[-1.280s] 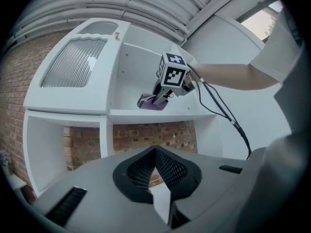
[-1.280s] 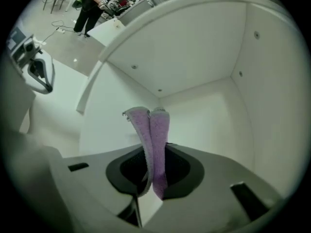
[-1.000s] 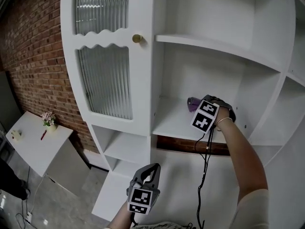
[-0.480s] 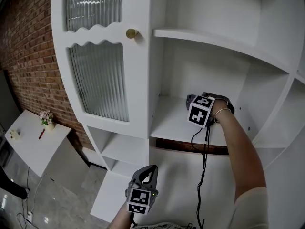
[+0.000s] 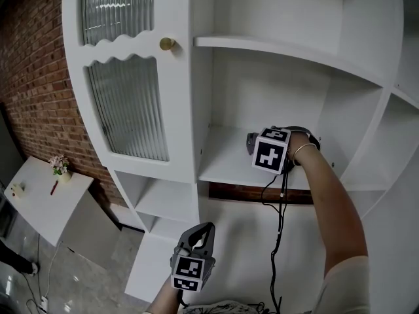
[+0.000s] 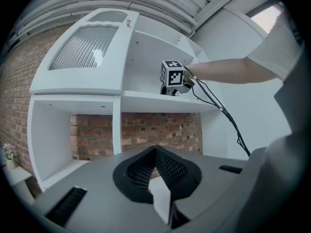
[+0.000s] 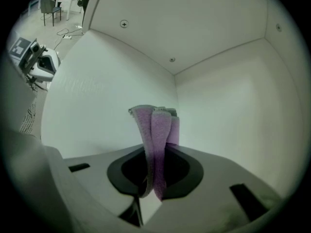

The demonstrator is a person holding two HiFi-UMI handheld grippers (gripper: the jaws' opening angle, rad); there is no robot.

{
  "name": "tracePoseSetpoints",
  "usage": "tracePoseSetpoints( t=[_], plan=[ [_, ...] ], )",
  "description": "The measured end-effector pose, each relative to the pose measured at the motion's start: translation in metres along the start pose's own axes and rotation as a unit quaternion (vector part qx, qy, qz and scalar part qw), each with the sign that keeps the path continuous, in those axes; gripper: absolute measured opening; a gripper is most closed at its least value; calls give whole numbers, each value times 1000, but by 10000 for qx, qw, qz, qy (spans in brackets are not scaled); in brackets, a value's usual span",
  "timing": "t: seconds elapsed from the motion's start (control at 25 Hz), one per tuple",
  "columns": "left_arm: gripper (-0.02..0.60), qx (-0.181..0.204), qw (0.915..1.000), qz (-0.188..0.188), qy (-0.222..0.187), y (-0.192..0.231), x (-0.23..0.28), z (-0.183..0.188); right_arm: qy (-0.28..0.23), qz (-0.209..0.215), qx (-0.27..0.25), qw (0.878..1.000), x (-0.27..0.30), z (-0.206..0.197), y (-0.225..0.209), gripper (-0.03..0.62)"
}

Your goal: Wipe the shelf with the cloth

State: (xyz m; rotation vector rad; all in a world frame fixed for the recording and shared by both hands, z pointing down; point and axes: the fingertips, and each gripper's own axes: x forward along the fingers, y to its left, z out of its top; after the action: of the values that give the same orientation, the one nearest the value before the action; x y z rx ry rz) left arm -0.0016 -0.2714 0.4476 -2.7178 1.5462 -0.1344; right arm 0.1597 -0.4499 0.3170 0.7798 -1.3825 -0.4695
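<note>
White open-fronted cabinet (image 5: 190, 64), its middle white shelf board (image 5: 226, 165) part-way through wiping. The right gripper (image 5: 254, 142) reaches deep into that compartment, clamped on a folded purple terry cloth (image 7: 156, 130) near the back wall. How much of the board remains unwiped cannot be judged. The left gripper (image 5: 201, 231) hangs below, jaws together, empty.

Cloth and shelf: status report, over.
Right gripper shut on purple cloth, down at the shelf; contact unclear. Left gripper shut, empty, hanging below. Nothing seen in the way.
</note>
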Motion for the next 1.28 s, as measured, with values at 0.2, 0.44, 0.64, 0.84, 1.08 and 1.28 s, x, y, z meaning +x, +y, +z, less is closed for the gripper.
tracePoseSetpoints(
  t=[0.2, 0.44, 0.64, 0.84, 1.08, 1.28],
  plan=[
    [15, 19, 9999, -163, 18, -13, -5, 1, -79, 12, -94, 9999, -28, 4, 28, 52],
    [15, 111, 9988, -470, 62, -40, -13, 0, -132, 154, -262, 9995, -66, 3, 65, 54],
    [14, -53, 9969, -783, 61, -63, -24, 2, -267, 160, -176, 9994, -92, -2, 91, 57],
    [15, -50, 9961, -873, 100, -72, -32, 1, -234, -33, 85, 9997, -100, -6, 99, 64],
    [15, -83, 9955, -941, 118, -81, -35, 1, -266, -13, 11, 9996, -119, -8, 116, 66],
    [15, -59, 9956, -938, 25, -89, -26, 10, -287, -317, 99, 9990, -124, -28, 101, 69]
  ],
)
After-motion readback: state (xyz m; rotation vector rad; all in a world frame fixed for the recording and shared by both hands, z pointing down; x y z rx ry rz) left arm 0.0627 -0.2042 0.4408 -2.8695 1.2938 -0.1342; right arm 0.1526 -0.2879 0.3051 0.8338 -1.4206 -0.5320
